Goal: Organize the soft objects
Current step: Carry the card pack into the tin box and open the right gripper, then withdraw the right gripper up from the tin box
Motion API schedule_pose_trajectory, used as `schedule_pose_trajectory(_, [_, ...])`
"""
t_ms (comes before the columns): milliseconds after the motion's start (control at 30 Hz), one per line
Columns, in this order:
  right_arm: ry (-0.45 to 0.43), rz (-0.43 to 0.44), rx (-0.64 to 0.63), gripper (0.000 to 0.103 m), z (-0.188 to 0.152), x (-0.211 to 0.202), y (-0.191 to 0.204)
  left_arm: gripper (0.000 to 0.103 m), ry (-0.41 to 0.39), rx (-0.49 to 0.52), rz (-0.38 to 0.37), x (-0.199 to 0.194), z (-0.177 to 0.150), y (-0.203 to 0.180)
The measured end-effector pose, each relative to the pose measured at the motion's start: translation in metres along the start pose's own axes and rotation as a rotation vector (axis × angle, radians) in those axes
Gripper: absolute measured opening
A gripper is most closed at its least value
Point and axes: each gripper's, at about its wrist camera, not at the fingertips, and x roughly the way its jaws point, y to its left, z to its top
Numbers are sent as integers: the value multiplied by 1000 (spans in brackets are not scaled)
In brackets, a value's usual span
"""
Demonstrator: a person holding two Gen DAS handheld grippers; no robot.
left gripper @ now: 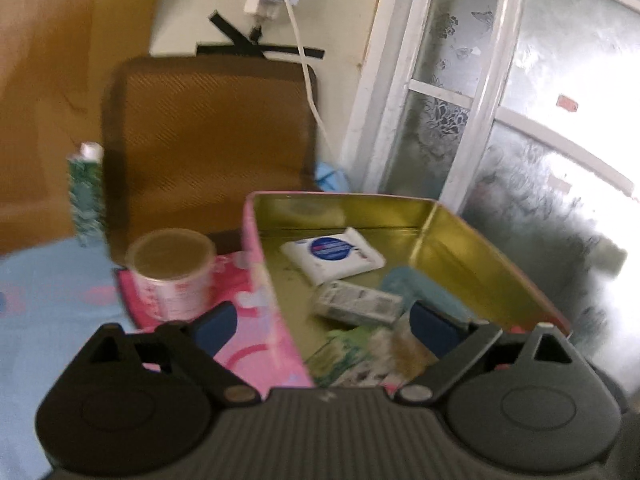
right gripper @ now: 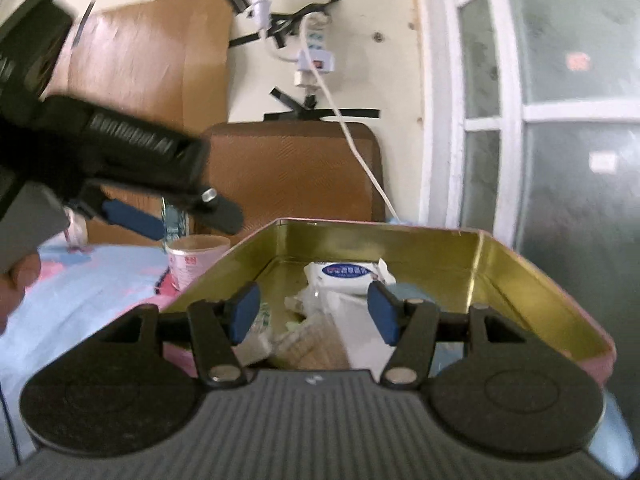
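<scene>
A pink tin [left gripper: 268, 280] with a gold inside stands open on a bed, on a blue sheet [left gripper: 48, 300] with pink print. In it lie soft packs. A white wipes pack [left gripper: 334, 254] with a blue round label lies flat near the far wall, its long axis slanting from near left to far right in the left wrist view. Nearer lies a small pale pack [left gripper: 356, 302], its length roughly crosswise. Beside it is a light blue thing [left gripper: 420, 284], and at the near end a green and white pack [left gripper: 348, 356] and a tan knitted piece [right gripper: 316, 344], both blurred.

The left tool [left gripper: 324, 324] hangs over the tin's near left wall, jaws spread wide, one blue pad outside the tin and one inside, nothing between them. The right tool [right gripper: 314, 308] hangs over the tin's near end, jaws half apart and released, gripping nothing; the pile lies below.

Left of the tin a pink and white cup [left gripper: 172, 272] stands upright on a pink cloth [left gripper: 240, 284]. Behind are a brown mesh chair back [left gripper: 208, 140], a green patterned bottle [left gripper: 86, 196], a cream wall with black tape [left gripper: 260, 50] and a white cable [left gripper: 308, 92], and a frosted window [left gripper: 540, 120] to the right.
</scene>
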Motion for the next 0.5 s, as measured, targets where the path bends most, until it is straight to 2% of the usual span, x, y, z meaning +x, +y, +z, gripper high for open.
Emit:
schedule_pose_trajectory(200, [1,-15,171,71,-1,-28,4,103,-58,86,116,-44,-21,-7])
schedule_pose_trajectory(333, [10,-31,227,80,1,-36,12,103,-43,40,152,-66,-34,4])
schedule_pose_trajectory(500, [41,-20,314,86,-4,-49,24,103,-31,-24,187,-89,-54,22])
